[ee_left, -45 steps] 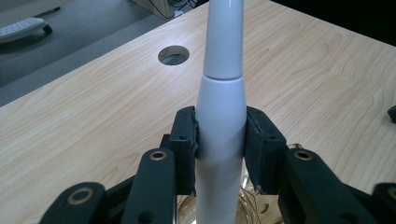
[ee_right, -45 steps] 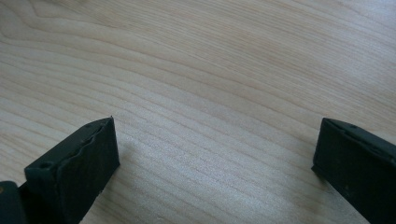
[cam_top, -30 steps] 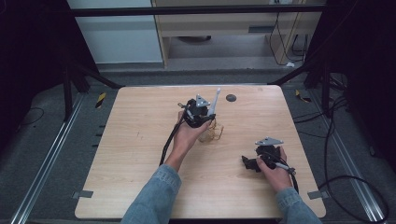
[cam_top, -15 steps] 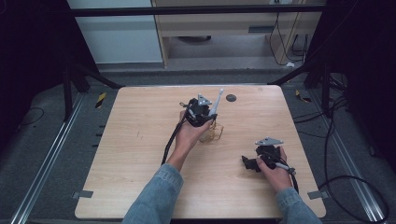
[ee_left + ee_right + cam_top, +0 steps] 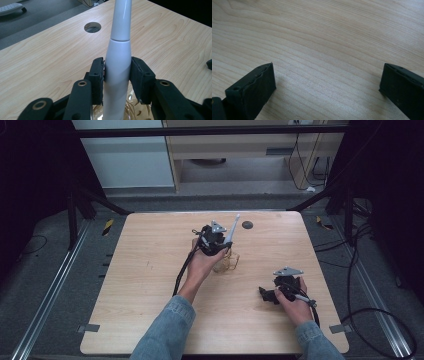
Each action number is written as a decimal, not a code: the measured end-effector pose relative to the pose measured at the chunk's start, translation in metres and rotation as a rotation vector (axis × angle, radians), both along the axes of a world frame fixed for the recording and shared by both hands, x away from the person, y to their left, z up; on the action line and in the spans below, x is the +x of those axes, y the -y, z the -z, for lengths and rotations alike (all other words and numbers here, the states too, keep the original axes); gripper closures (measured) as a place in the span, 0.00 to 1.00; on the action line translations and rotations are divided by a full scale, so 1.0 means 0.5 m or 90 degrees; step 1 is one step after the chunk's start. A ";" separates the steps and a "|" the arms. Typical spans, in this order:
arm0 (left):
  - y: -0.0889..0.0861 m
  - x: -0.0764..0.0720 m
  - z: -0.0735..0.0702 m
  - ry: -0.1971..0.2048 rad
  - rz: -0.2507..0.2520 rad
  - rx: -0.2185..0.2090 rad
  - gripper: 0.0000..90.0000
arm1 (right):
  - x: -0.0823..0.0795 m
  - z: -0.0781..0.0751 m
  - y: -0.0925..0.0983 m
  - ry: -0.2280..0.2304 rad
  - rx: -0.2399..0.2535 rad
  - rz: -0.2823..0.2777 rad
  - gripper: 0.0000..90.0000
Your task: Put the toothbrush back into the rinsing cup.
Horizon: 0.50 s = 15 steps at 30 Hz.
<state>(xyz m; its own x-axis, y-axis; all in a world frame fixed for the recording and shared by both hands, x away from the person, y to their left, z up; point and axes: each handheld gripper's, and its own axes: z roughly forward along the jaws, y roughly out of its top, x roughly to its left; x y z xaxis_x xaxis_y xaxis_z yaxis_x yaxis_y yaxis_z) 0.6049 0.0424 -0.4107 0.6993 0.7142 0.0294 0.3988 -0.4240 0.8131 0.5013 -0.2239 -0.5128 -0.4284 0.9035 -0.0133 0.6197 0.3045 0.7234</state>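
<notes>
The desk (image 5: 150, 270) is pale wood with a fine, wavy grain and a smooth matt finish. The left tool (image 5: 117, 72) has matt black plastic jaws with slightly rough pads, closed on a glossy, smooth white plastic handle (image 5: 117, 50); under it stands a clear glass jar (image 5: 227, 261). The right tool (image 5: 324, 90) has the same dull black, faintly ridged jaws.

Wooden table (image 5: 150, 270) on grey floor (image 5: 40, 270) (cables (image 5: 370, 270) trailing at right)

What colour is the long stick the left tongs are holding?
White, seen best in the left gripper view: the stick sits between the left tongs.
</notes>
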 end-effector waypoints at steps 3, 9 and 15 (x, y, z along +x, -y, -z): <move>0.000 -0.003 -0.003 0.008 0.002 0.001 0.70 | 0.000 0.000 0.000 0.000 0.000 0.000 0.00; 0.001 -0.009 -0.008 0.017 0.004 0.011 0.68 | 0.000 0.000 -0.001 -0.002 0.003 0.002 0.00; -0.003 -0.009 -0.011 0.023 -0.006 0.013 0.64 | 0.000 0.000 -0.001 -0.002 0.002 0.002 0.00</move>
<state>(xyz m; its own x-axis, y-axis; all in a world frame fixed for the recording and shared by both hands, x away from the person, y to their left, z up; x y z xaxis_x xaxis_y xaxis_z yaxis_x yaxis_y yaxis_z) 0.6006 0.0438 -0.4053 0.6908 0.7198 0.0688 0.3738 -0.4369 0.8181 0.5011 -0.2236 -0.5126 -0.4257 0.9048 -0.0082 0.6232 0.2997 0.7223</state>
